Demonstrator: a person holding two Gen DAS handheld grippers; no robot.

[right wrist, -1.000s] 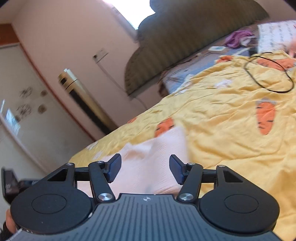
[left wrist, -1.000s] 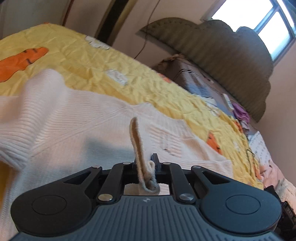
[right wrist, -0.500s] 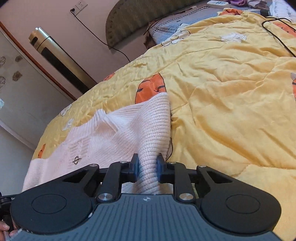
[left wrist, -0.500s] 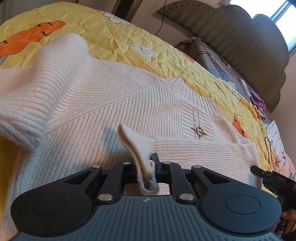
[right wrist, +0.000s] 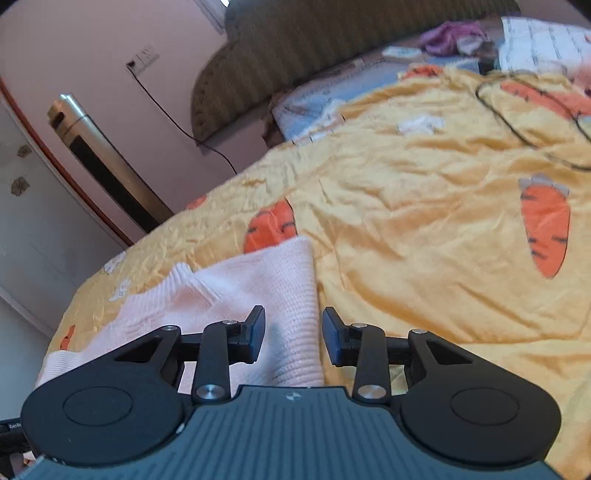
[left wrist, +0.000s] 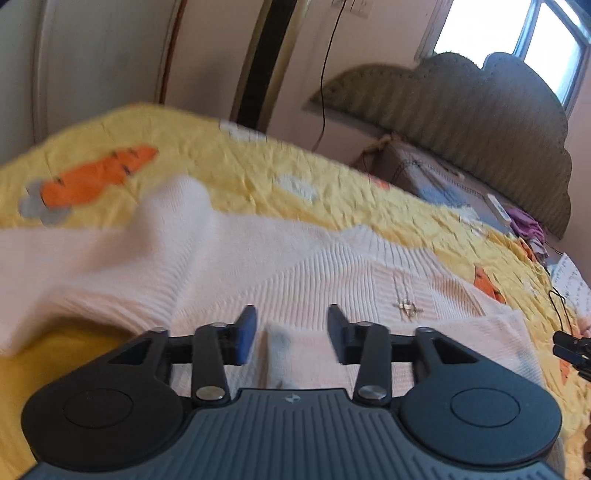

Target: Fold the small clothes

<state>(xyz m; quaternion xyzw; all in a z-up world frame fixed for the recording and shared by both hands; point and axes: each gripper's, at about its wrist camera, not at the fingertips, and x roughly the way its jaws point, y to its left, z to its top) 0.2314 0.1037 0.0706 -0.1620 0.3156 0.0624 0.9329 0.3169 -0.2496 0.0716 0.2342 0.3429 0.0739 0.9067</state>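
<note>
The sweater lies on the yellow bed cover — both the left gripper and the right gripper are spread, holding nothing. Your folded edge may slip open, because the knit is loose.

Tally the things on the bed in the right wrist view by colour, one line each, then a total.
Pink: 1, the sweater
Purple: 1, the crumpled cloth
Black: 1, the cable
White: 1, the remote
Total: 4, all lying on the yellow quilt
</note>
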